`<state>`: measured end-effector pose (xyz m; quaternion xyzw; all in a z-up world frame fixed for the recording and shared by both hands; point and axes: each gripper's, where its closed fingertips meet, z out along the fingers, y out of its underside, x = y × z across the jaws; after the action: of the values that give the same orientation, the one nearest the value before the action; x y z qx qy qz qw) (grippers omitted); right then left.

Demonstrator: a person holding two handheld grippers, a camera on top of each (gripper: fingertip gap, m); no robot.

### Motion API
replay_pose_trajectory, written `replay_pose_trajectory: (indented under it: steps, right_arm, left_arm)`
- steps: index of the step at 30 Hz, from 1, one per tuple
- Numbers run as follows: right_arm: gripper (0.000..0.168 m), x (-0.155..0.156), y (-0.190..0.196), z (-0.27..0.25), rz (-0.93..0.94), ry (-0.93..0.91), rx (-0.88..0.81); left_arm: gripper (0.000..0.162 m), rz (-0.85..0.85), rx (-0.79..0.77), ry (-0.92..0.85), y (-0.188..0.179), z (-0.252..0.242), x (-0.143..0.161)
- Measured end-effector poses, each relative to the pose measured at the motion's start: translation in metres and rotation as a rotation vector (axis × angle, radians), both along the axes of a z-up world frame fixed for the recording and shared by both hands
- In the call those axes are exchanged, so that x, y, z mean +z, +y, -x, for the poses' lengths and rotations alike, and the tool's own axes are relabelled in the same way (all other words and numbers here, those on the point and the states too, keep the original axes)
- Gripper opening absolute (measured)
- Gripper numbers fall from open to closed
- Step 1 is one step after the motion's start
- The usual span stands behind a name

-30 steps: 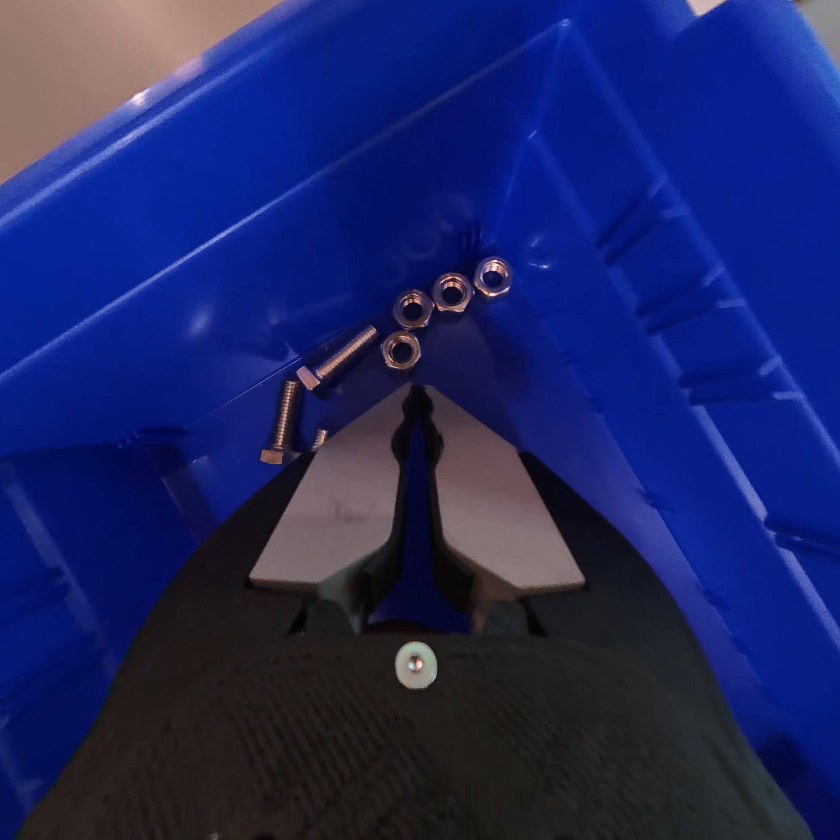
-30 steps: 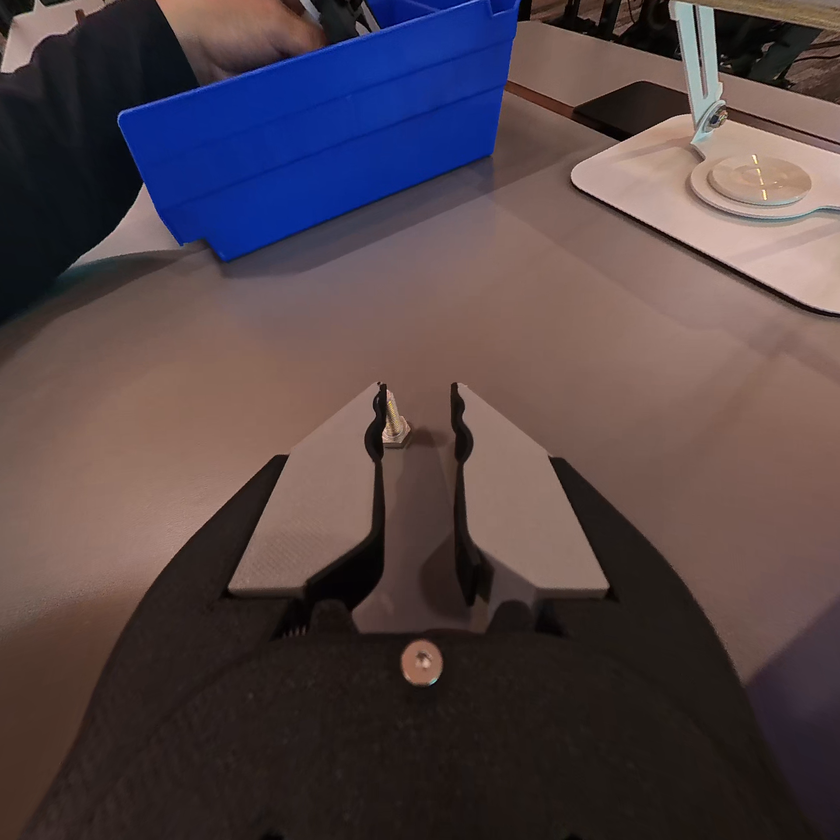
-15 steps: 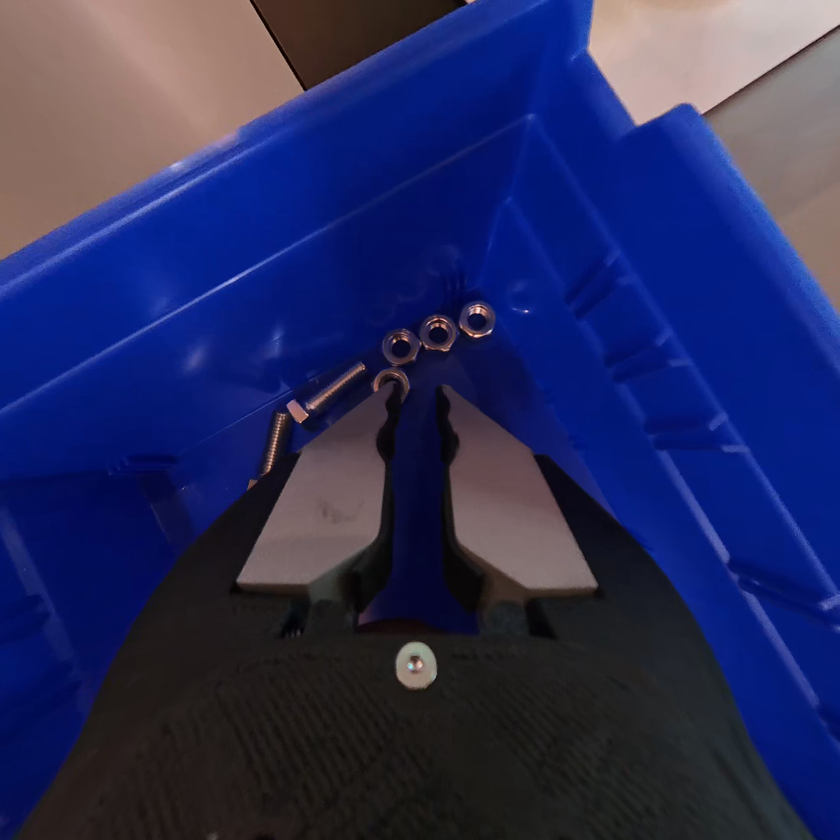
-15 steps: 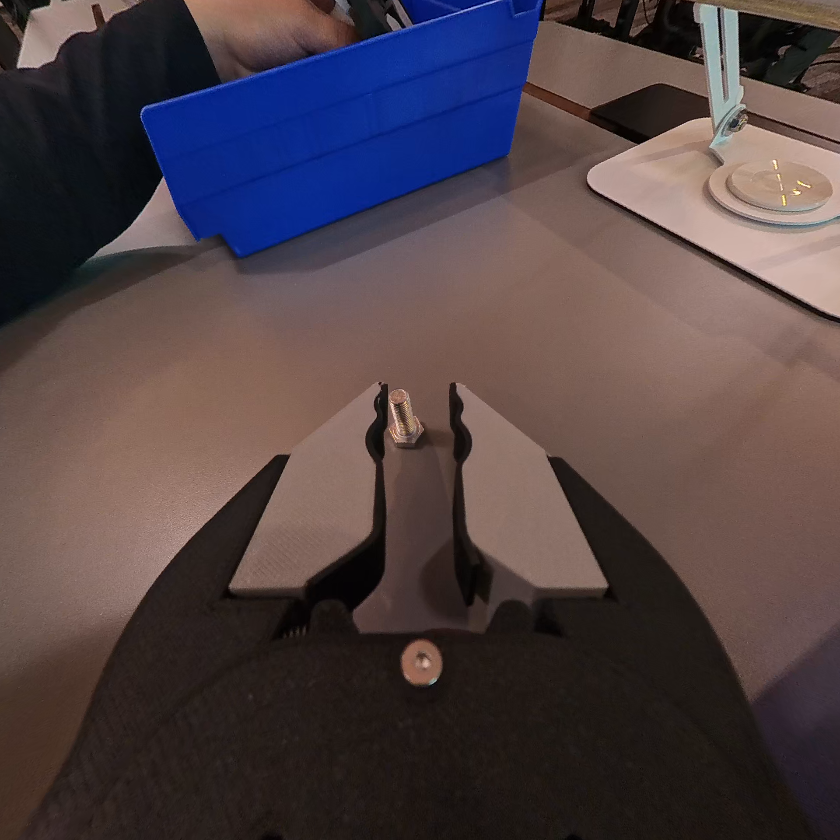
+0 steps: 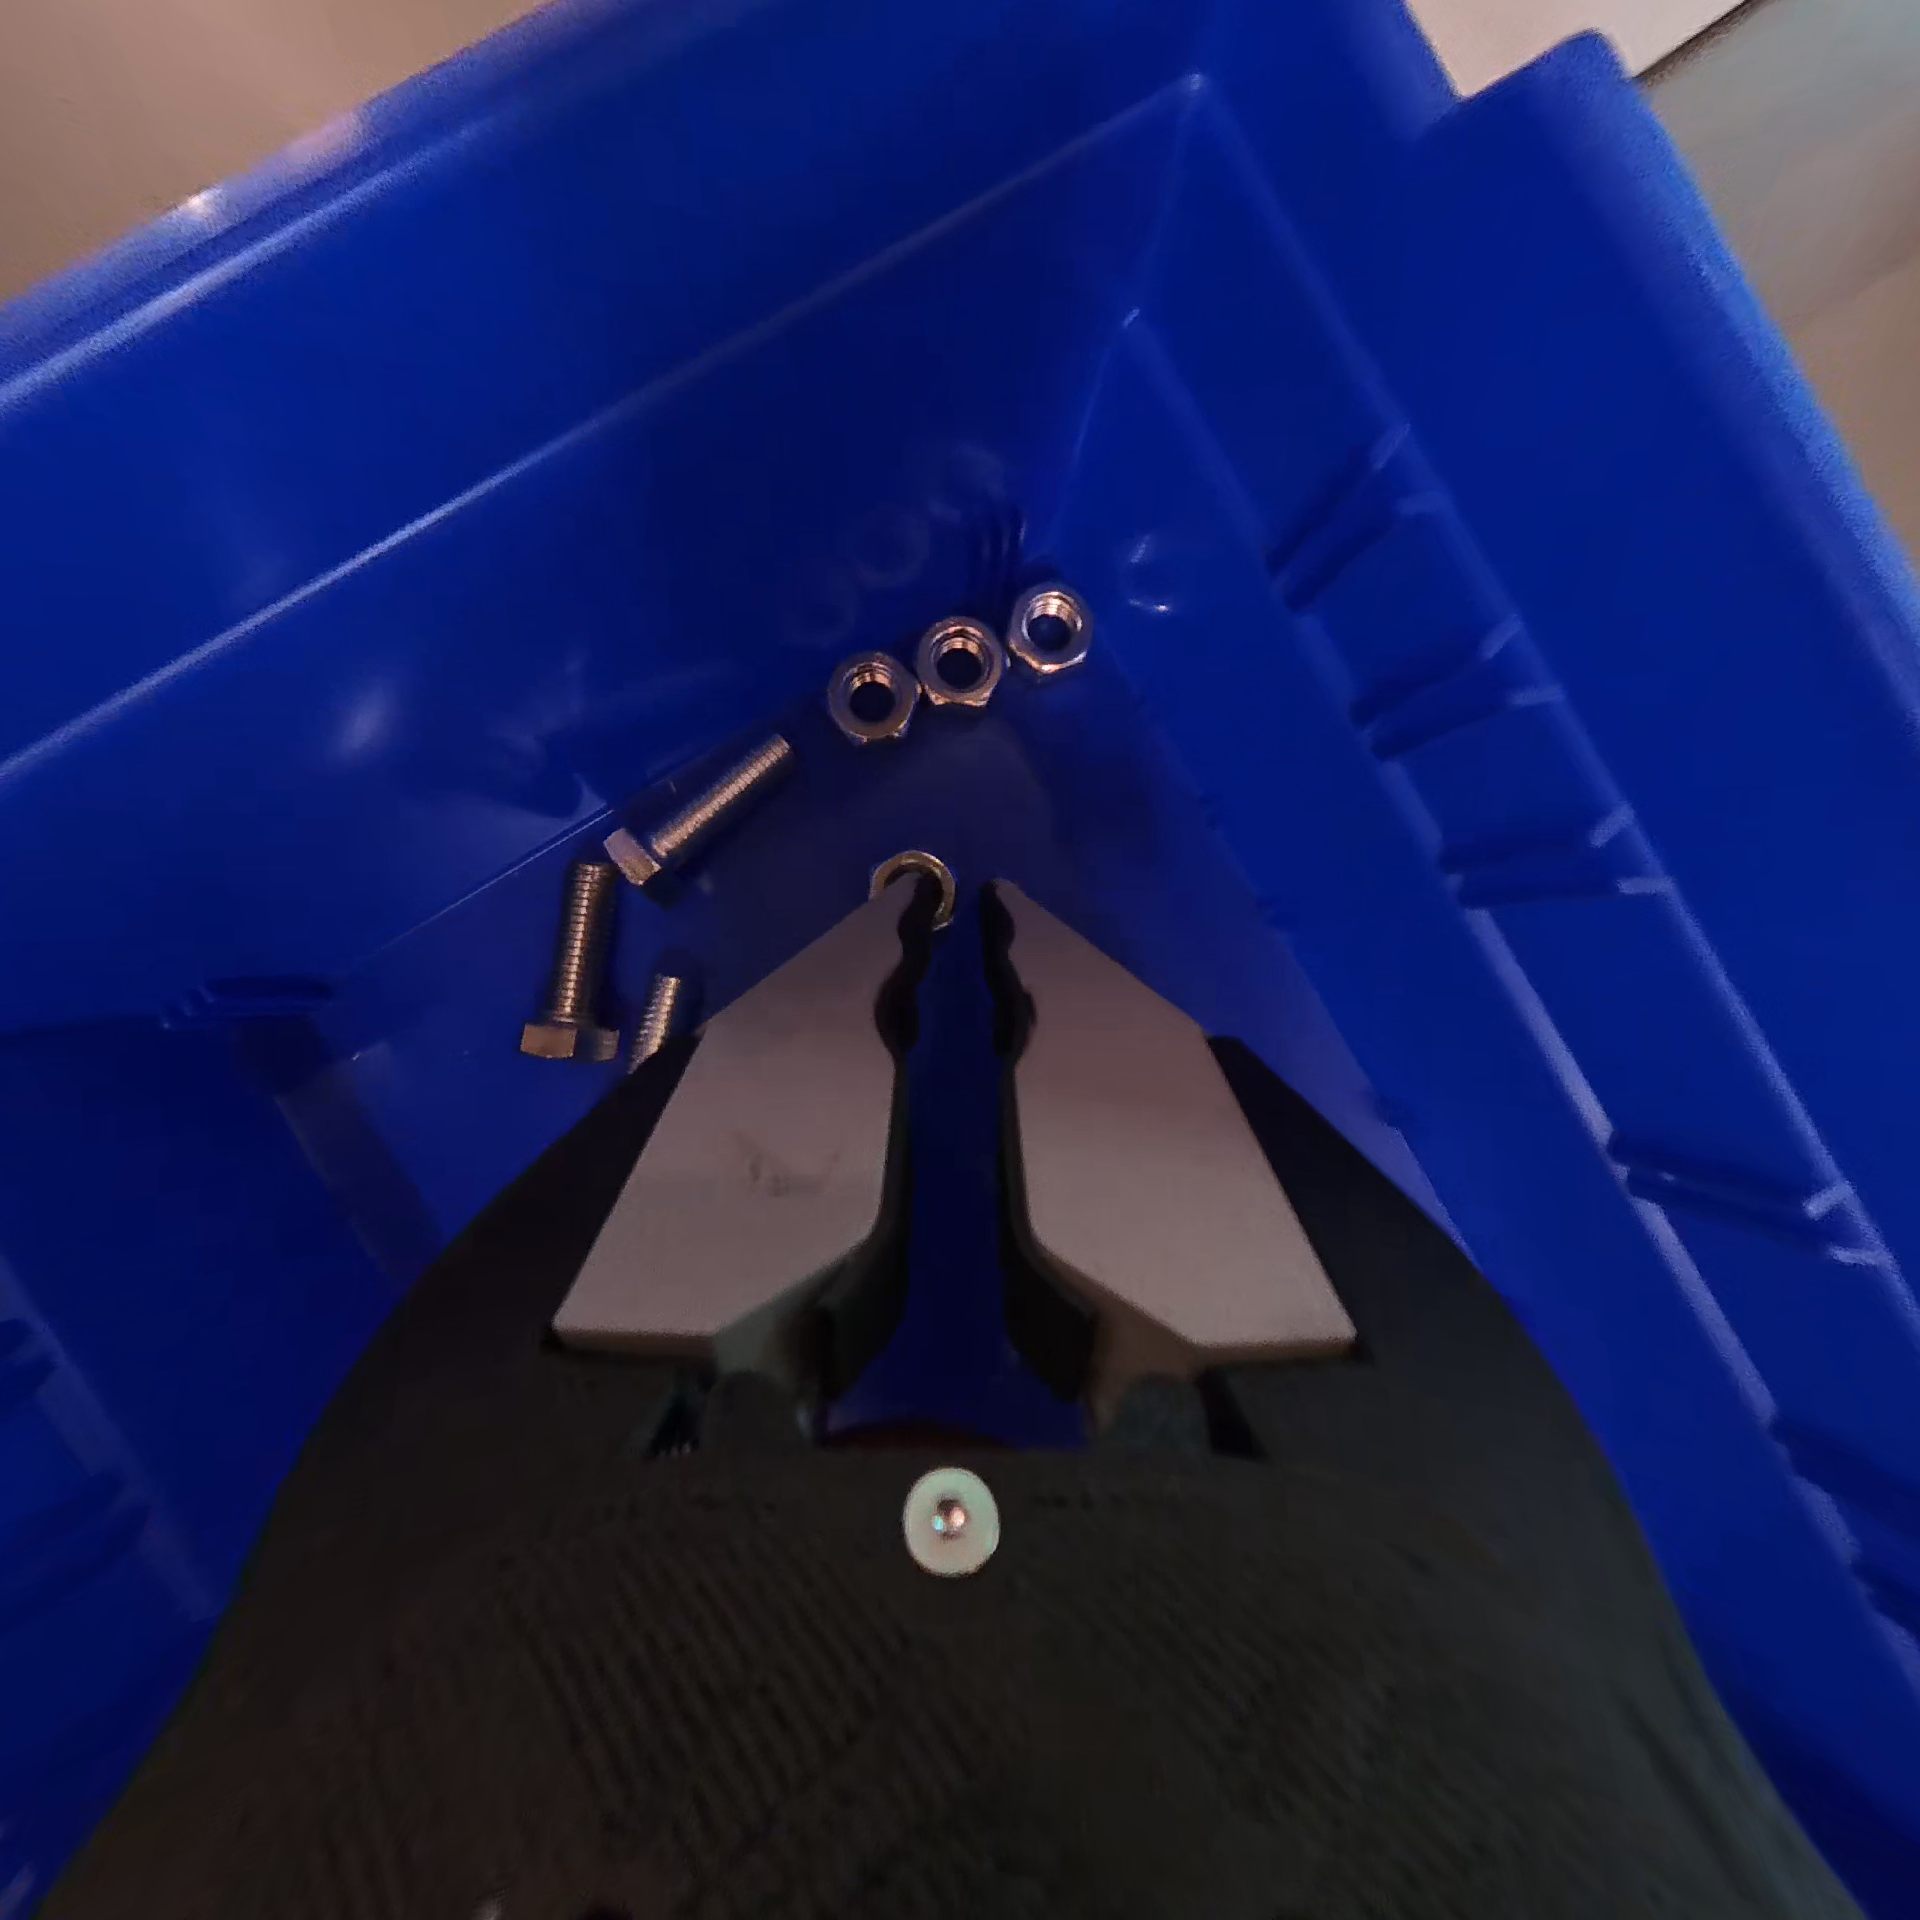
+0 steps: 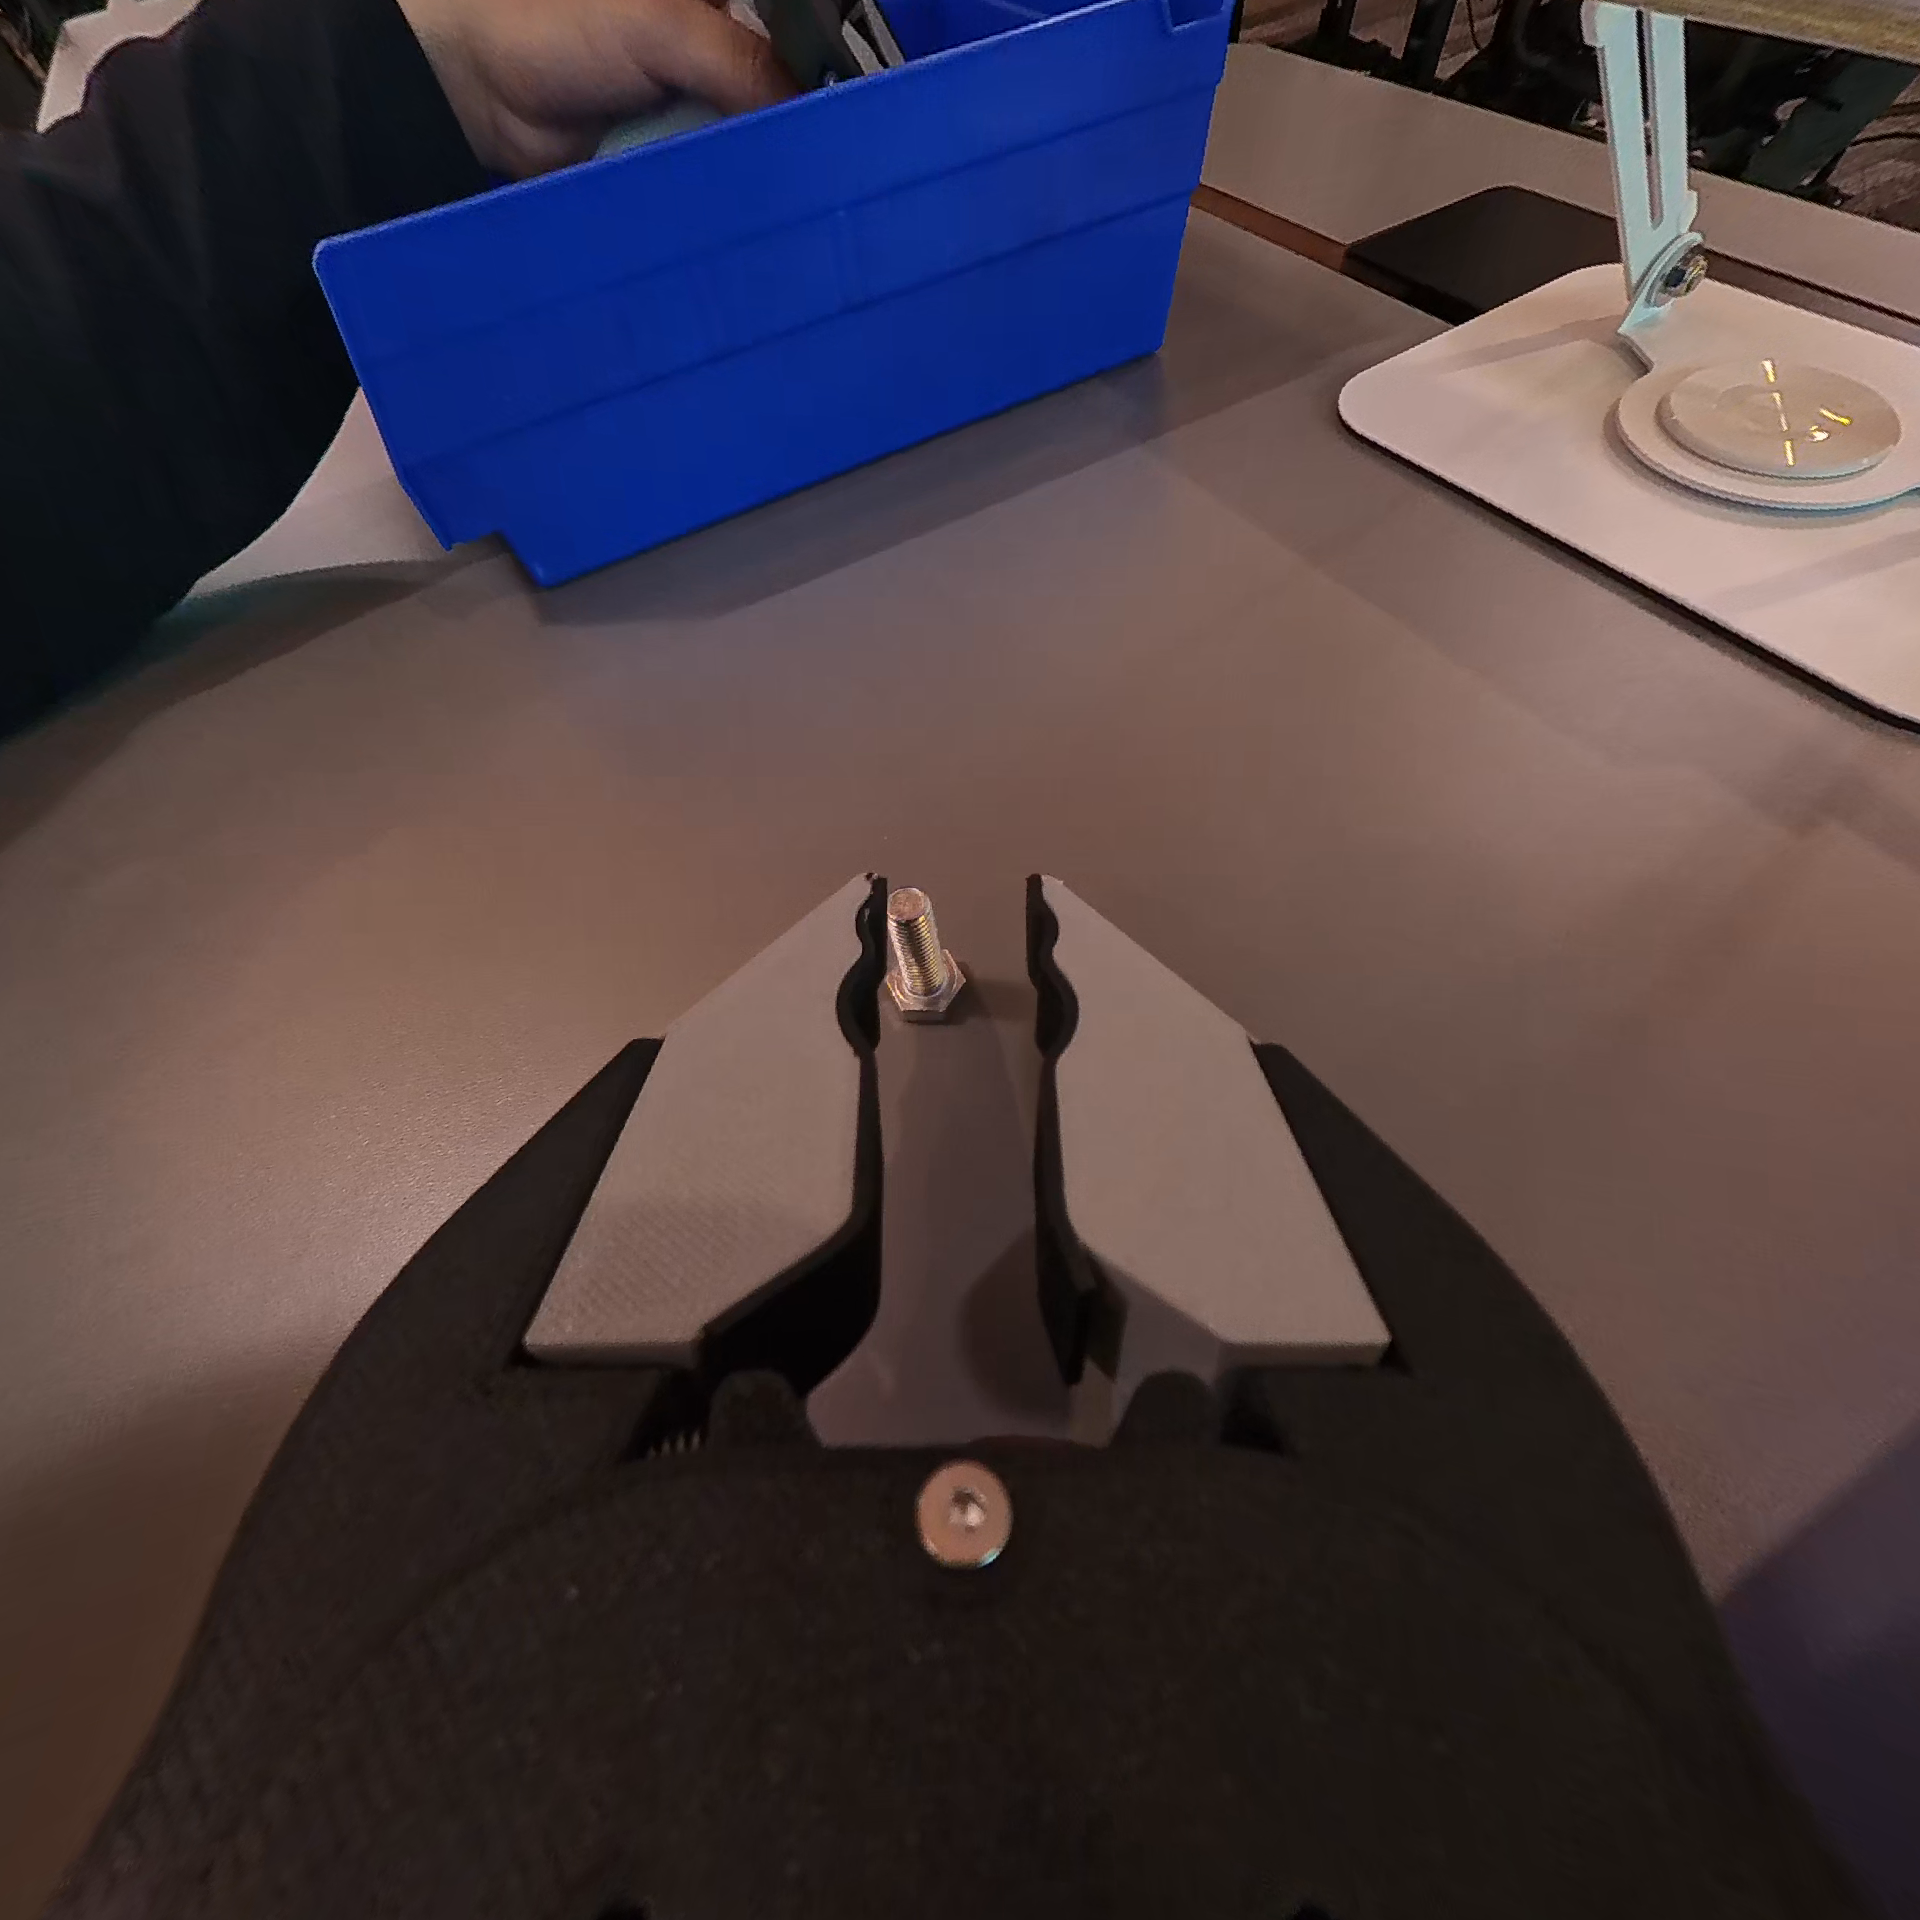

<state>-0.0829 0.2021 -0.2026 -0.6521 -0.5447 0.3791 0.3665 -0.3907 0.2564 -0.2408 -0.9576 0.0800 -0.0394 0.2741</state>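
My left gripper [image 5: 956, 894] is inside a blue bin [image 5: 520, 520], near its corner. Its fingers stand a narrow gap apart. A steel nut [image 5: 906, 871] lies at the tip of the left finger, partly hidden by it. Three more nuts [image 5: 961, 662] lie in a row in the corner. Two bolts [image 5: 707, 810] lie to the left, and a third [image 5: 655, 1013] is half hidden. My right gripper [image 6: 951, 894] is open, low over the grey table [image 6: 1351, 831]. A bolt [image 6: 914, 956] stands on its head between the fingers, close to the left one.
In the right wrist view the blue bin [image 6: 790, 343] stands at the back left, with a person's hand [image 6: 582, 83] and dark sleeve [image 6: 156, 364] over it. A white stand base [image 6: 1558, 436] with a round disc sits at the back right. The tips of one gripper are about 30 centimetres away from the tips of the other.
My left gripper opened from almost shut, then narrowed; one nut now sits at its left fingertip, apart from the row. The right view has swung left; the bolt stands freer of the left finger.
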Motion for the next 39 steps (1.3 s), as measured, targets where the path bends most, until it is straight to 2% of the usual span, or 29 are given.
replay_pose_trajectory:
  steps: [11, 14, 17, 19, 22, 25, 28, 32, 36, 39]
  right_arm:
    - [0.023, 0.001, 0.001, 0.0, -0.006, 0.003, -0.004]
    - [0.023, 0.005, 0.002, -0.001, -0.011, 0.014, -0.011]
    - [0.023, 0.011, 0.003, -0.003, -0.02, 0.034, -0.019]
    - [0.023, 0.018, 0.003, -0.004, -0.026, 0.056, -0.019]
    - [0.024, 0.031, -0.001, -0.005, -0.034, 0.1, -0.008]
    - [0.025, 0.043, -0.008, -0.007, -0.011, 0.148, 0.012]
    - [0.027, 0.053, -0.015, -0.009, 0.007, 0.187, 0.034]
    - [0.029, 0.067, -0.025, -0.012, 0.014, 0.239, 0.069]
    - [0.032, 0.078, -0.038, -0.012, 0.052, 0.29, 0.135]
    - [0.035, 0.079, -0.045, -0.012, 0.09, 0.305, 0.178]
  left_arm:
    - [0.003, 0.03, -0.022, 0.102, -0.005, 0.005, 0.0]
    - [0.003, -0.027, -0.018, 0.048, -0.002, -0.001, 0.016]
    - [0.003, -0.155, -0.033, -0.035, 0.002, -0.015, 0.056]
    - [0.003, -0.281, -0.08, -0.115, 0.001, -0.037, 0.097]
    - [0.002, -0.471, -0.222, -0.247, -0.017, -0.093, 0.166]
    - [0.002, -0.565, -0.401, -0.309, -0.046, -0.16, 0.201]
    - [0.002, -0.575, -0.507, -0.317, -0.068, -0.215, 0.196]
    - [0.001, -0.577, -0.583, -0.437, -0.1, -0.277, 0.167]
    - [0.002, -0.642, -0.6, -0.503, -0.114, -0.305, 0.141]
    - [0.002, -0.682, -0.617, -0.563, -0.12, -0.31, 0.137]
